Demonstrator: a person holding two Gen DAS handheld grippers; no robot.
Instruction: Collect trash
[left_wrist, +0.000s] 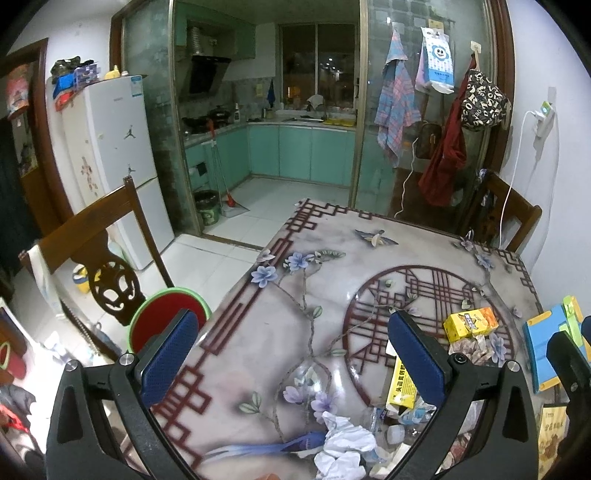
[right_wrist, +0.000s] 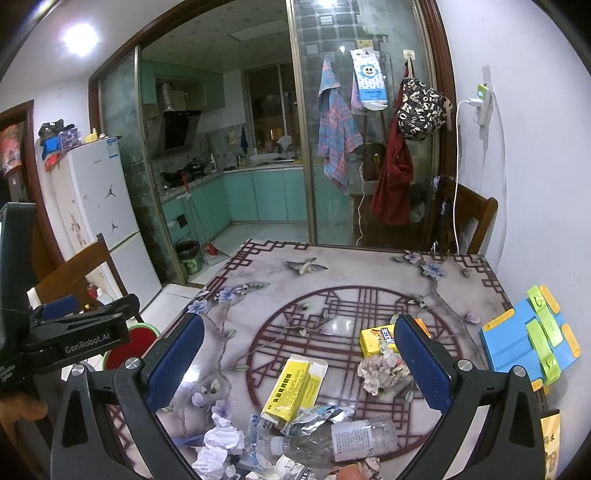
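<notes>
Trash lies on the patterned table (right_wrist: 332, 269): a clear plastic bottle (right_wrist: 332, 441), a long yellow box (right_wrist: 291, 387), a small yellow-orange carton (right_wrist: 376, 339), a crumpled printed paper (right_wrist: 380, 371) and white crumpled tissue (right_wrist: 221, 443). My right gripper (right_wrist: 295, 354) is open and empty above this pile. My left gripper (left_wrist: 291, 350) is open and empty over the table's left part. In the left wrist view the tissue (left_wrist: 343, 443), the long yellow box (left_wrist: 400, 384) and the carton (left_wrist: 469, 323) lie near its right finger.
A blue and green toy (right_wrist: 528, 339) lies at the table's right edge. A wooden chair (left_wrist: 96, 254) stands left of the table, with a red and green round bin (left_wrist: 162, 317) beside it. A white fridge (left_wrist: 114, 155) stands further left. Another chair (right_wrist: 465, 218) stands at the far right.
</notes>
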